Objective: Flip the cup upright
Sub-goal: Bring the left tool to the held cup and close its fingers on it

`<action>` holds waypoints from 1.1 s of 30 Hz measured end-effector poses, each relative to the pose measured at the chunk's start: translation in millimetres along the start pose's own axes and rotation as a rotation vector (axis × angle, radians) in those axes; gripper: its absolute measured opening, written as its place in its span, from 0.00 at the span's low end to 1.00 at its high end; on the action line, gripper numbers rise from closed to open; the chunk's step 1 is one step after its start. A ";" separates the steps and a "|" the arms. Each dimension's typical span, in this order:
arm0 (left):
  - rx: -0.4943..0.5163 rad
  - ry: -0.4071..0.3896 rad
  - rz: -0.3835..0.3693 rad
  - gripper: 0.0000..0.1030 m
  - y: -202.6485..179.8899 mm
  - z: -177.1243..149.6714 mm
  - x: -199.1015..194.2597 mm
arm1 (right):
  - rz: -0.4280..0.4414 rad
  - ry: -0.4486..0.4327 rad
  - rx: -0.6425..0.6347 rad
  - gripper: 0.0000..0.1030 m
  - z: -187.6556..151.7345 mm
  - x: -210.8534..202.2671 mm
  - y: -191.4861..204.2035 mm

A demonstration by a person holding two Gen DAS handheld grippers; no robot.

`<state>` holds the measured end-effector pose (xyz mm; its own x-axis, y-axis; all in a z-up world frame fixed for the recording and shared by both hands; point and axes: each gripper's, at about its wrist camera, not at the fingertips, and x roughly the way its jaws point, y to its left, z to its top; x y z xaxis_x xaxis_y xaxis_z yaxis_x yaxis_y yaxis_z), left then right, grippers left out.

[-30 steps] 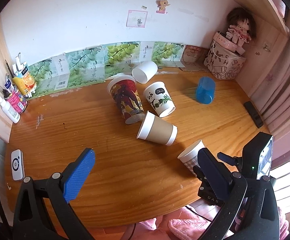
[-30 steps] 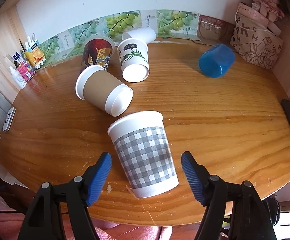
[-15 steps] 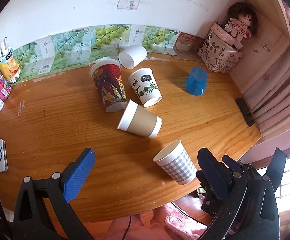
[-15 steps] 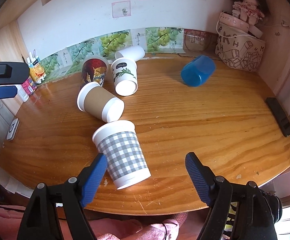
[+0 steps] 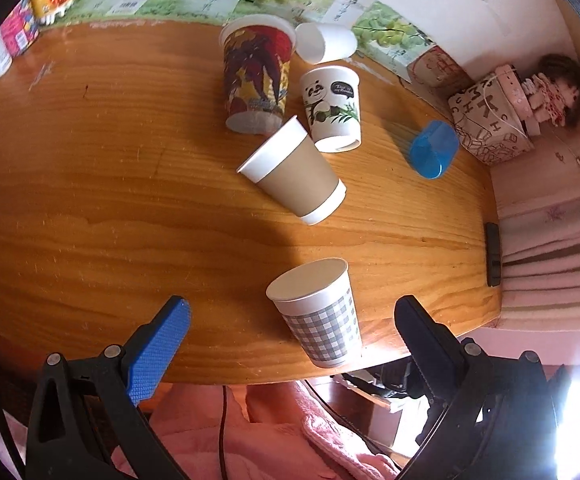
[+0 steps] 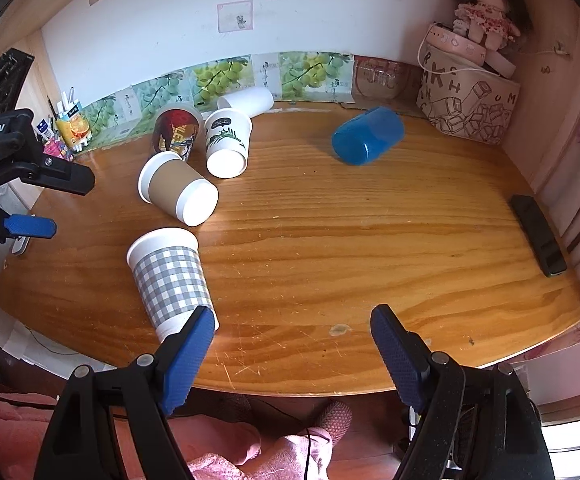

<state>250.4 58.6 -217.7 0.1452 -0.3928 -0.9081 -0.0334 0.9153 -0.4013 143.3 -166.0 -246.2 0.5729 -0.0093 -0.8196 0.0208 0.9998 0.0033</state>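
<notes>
Your left gripper (image 5: 290, 328) hangs over the near edge of the wooden table (image 5: 89, 200) with its jaws spread wide and nothing between them. The checked paper cup (image 5: 318, 316) sits in the open span ahead of it, which suggests you have lined up that hand to take this cup. The cup lies on its side close to the table's front edge, mouth pointing away from you and base toward you, so a squeeze across its body would leave you free to tip the mouth upward. Your right gripper (image 6: 292, 338) is just as wide open and holds nothing. In the right wrist view its left finger (image 6: 187, 356) overlaps the cup's base, though I cannot tell whether it touches the cup or merely passes in front of it. Farther back, the brown sleeved cup (image 5: 294, 176), the panda cup (image 5: 332, 106), the red patterned cup (image 5: 257, 76) and a plain white cup (image 5: 326, 42) lie tipped over in a tight cluster, several touching. The blue plastic cup (image 5: 434, 154) lies alone to the right. Starting with the nearest, freest cup seems sensible, since the cluster leaves little room for fingers. Paper walls will likely crush under a hard grip, so close gently.
</notes>
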 end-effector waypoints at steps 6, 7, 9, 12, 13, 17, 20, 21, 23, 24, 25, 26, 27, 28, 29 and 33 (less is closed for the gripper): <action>-0.121 0.054 -0.060 0.99 7.6 -3.6 17.0 | 0.004 0.024 -0.061 0.79 -5.2 -2.8 -10.4; -0.137 0.065 -0.061 0.99 8.0 -4.0 19.9 | 0.006 0.030 -0.075 0.79 -6.6 -3.0 -12.9; -0.164 0.073 -0.066 0.99 8.3 -4.7 25.2 | 0.010 0.037 -0.095 0.79 -8.1 -3.6 -17.0; -0.208 0.091 -0.065 0.99 10.3 -7.8 33.8 | 0.013 0.044 -0.117 0.79 -8.2 -4.3 -24.5; -0.222 0.095 -0.068 0.99 11.8 -8.5 36.0 | 0.016 0.046 -0.124 0.79 -8.1 -4.2 -27.3; -0.284 0.096 -0.060 0.99 17.2 -14.8 45.4 | 0.018 0.061 -0.149 0.79 -8.8 -2.0 -35.9; -0.323 0.097 -0.061 0.99 21.2 -18.5 52.1 | 0.023 0.075 -0.174 0.79 -10.2 0.5 -41.2; -0.335 0.096 -0.061 0.99 22.2 -19.5 53.9 | 0.024 0.080 -0.183 0.79 -10.4 1.2 -42.2; -0.358 0.092 -0.058 0.99 23.2 -21.9 57.7 | 0.027 0.086 -0.202 0.79 -10.4 2.6 -45.2; -0.370 0.088 -0.058 0.99 24.0 -23.0 58.7 | 0.029 0.089 -0.210 0.79 -10.3 3.3 -46.2; -0.381 0.083 -0.060 0.99 24.9 -24.0 59.8 | 0.031 0.093 -0.220 0.79 -10.1 4.3 -47.8; -0.393 0.076 -0.062 0.99 25.8 -24.7 60.9 | 0.033 0.096 -0.228 0.79 -10.0 4.8 -48.6; -0.403 0.069 -0.065 0.99 26.5 -25.1 62.1 | 0.036 0.100 -0.237 0.79 -10.1 5.7 -49.4; -0.409 0.062 -0.066 0.99 27.7 -26.0 63.0 | 0.039 0.105 -0.249 0.79 -10.6 7.0 -50.5; -0.416 0.052 -0.063 0.99 28.4 -26.0 64.5 | 0.042 0.109 -0.258 0.79 -11.1 8.1 -51.5; -0.460 0.041 -0.072 0.99 32.2 -27.5 71.5 | 0.050 0.127 -0.298 0.79 -13.6 12.7 -55.9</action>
<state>232.6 57.5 -298.9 0.1243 -0.4652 -0.8764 -0.4609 0.7552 -0.4662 138.2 -221.8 -264.7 0.4600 0.0235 -0.8876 -0.2560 0.9607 -0.1072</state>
